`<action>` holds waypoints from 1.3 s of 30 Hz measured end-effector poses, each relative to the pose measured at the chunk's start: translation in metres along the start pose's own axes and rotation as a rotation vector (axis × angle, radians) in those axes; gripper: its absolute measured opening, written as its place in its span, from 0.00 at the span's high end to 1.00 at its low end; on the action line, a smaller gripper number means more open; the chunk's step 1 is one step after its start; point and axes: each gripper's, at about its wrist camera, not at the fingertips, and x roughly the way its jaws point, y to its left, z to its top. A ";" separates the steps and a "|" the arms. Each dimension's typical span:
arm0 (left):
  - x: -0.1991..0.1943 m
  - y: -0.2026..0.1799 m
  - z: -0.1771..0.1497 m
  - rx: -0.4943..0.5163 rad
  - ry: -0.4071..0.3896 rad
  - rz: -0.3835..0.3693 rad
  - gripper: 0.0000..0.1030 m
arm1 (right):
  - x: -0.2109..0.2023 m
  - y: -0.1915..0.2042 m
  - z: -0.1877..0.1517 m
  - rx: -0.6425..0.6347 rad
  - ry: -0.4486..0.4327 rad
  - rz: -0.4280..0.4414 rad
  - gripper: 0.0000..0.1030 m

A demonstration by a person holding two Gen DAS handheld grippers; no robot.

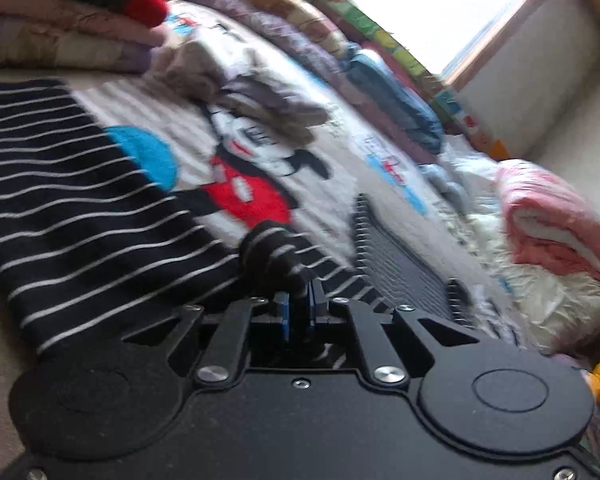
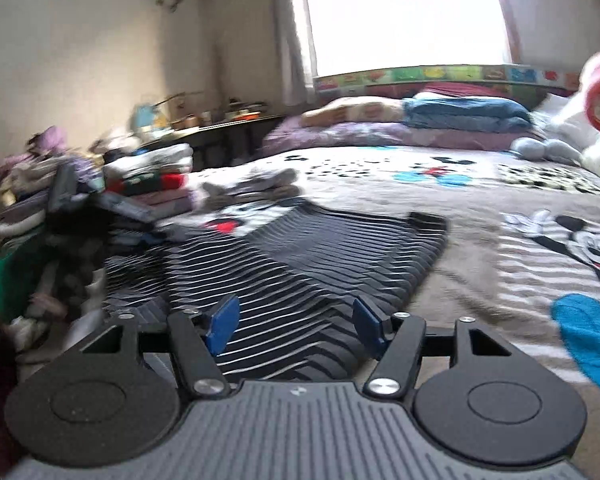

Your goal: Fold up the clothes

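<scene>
A heap of grey crumpled garments [image 1: 244,92] is lying on the bedspread just beyond the striped sweater [image 1: 80,216], and a stack of folded clothes [image 1: 72,36] is sitting past its far corner, with a pink folded blanket [image 1: 556,224] in a clear bag resting well off to the other side. In the right wrist view another pile of folded clothes [image 2: 148,184] is crowding the sweater's [image 2: 300,256] left edge. The navy sweater with thin white stripes is lying flat on the bed, its long axis running away from the left gripper [image 1: 300,304] toward the stacked clothes, stripes crossing that axis. The left gripper's fingers are pressing together on a bunched fold of the sweater's near edge. The right gripper [image 2: 294,324] is hovering over the sweater's near end with its blue pads [image 2: 222,322] standing apart and nothing pinched between them; the picture is blurring here. The cartoon-mouse bedspread [image 2: 540,264] is covering a wide bed, folded quilts [image 2: 460,116] are lining its far edge under a bright window [image 2: 404,12], and a cluttered dark side table [image 2: 220,124] is standing against the pale wall.
</scene>
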 end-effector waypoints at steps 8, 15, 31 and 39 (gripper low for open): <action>-0.008 -0.041 0.004 0.161 -0.028 -0.001 0.98 | -0.010 -0.030 -0.012 0.067 -0.029 -0.044 0.46; -0.012 -0.102 0.016 0.272 -0.039 -0.028 0.98 | -0.017 -0.003 -0.012 -0.005 -0.009 0.199 0.46; 0.027 -0.198 0.030 0.354 -0.022 -0.071 0.99 | -0.012 0.020 -0.025 -0.076 0.145 0.286 0.45; 0.051 -0.227 0.035 0.293 0.008 -0.108 0.99 | -0.012 0.024 -0.034 -0.071 0.208 0.312 0.44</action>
